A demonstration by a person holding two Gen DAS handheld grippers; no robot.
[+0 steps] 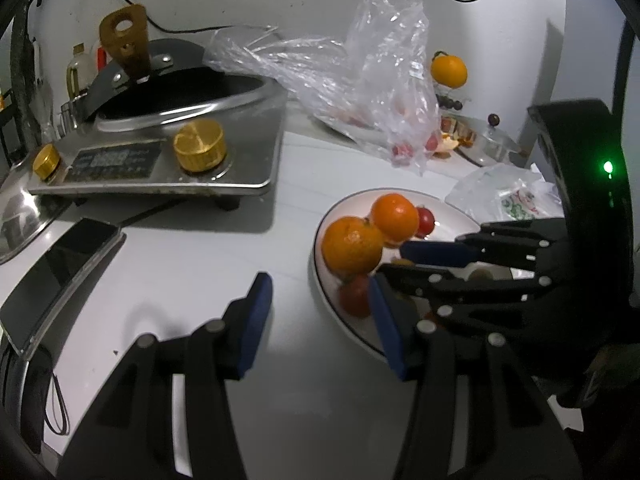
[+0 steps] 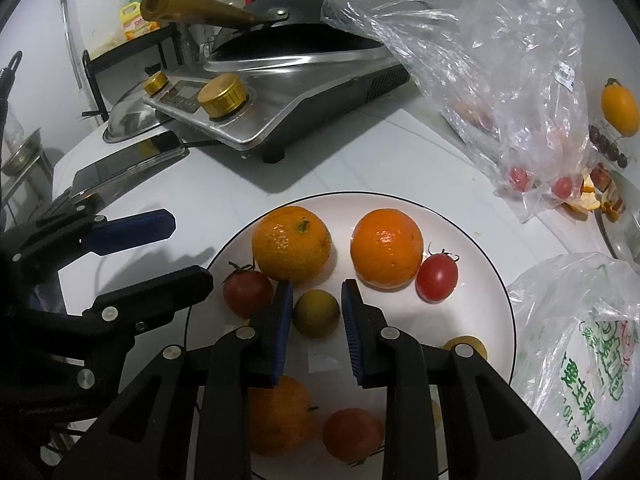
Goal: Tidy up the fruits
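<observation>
You see the white table holding a silver stove with gold knobs and a crinkly clear plastic bag. The round white plate holds two big oranges and small red tomatoes. Your right tool is squeezed narrow on a little yellow-green round fruit over the plate. Your left tool is partly open and empty, beside the plate.

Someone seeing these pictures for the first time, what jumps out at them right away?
The white plate in the middle of the counter, with bright oranges and red cherry tomatoes on it. The right gripper poised over it around a small yellow-green fruit. Behind, a steel cooker with gold knobs and a crumpled clear plastic bag.
</observation>
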